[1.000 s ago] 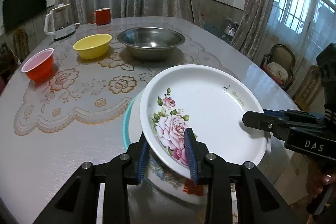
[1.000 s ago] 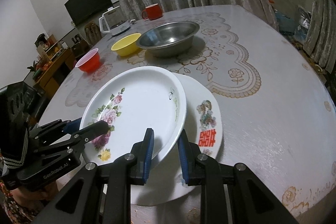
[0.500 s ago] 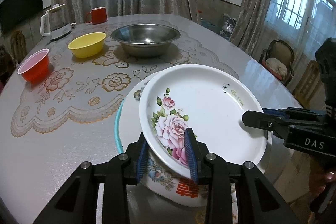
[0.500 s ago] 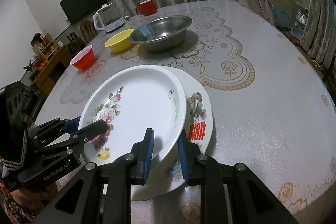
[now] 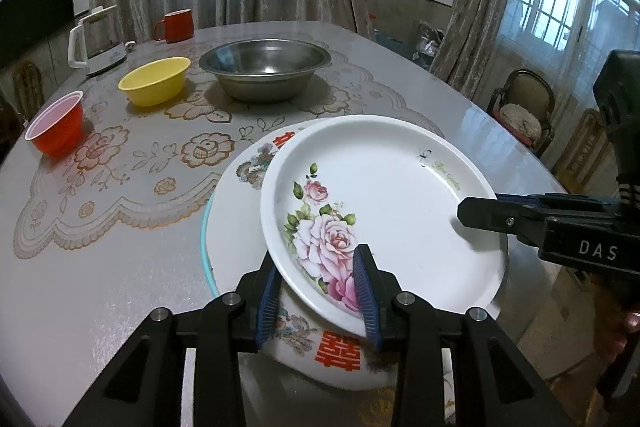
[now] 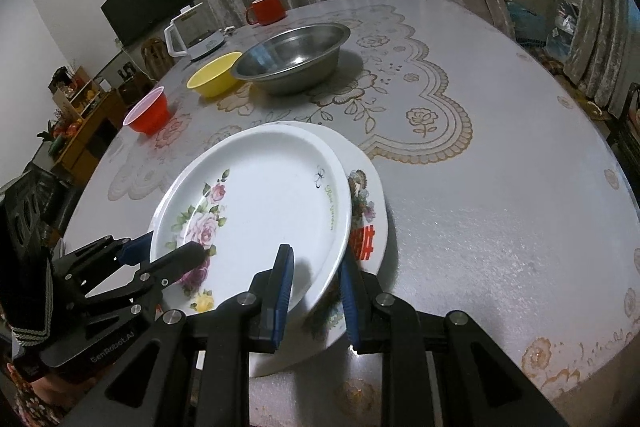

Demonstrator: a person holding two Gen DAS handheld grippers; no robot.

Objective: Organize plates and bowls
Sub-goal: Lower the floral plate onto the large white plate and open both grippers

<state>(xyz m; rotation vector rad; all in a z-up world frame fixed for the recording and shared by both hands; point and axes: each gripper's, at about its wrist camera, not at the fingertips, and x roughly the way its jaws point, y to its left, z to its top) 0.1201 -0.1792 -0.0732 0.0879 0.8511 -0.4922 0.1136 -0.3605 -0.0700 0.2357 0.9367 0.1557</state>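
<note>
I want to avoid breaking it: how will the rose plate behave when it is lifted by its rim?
The rose plate looks glazed, so probably stiff, slippery and breakable. Held only at its rim over the lower plate, it could tilt or slide.

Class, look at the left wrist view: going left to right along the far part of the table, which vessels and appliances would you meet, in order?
Red plastic cup → white kettle → yellow bowl → red mug → steel basin.
</note>
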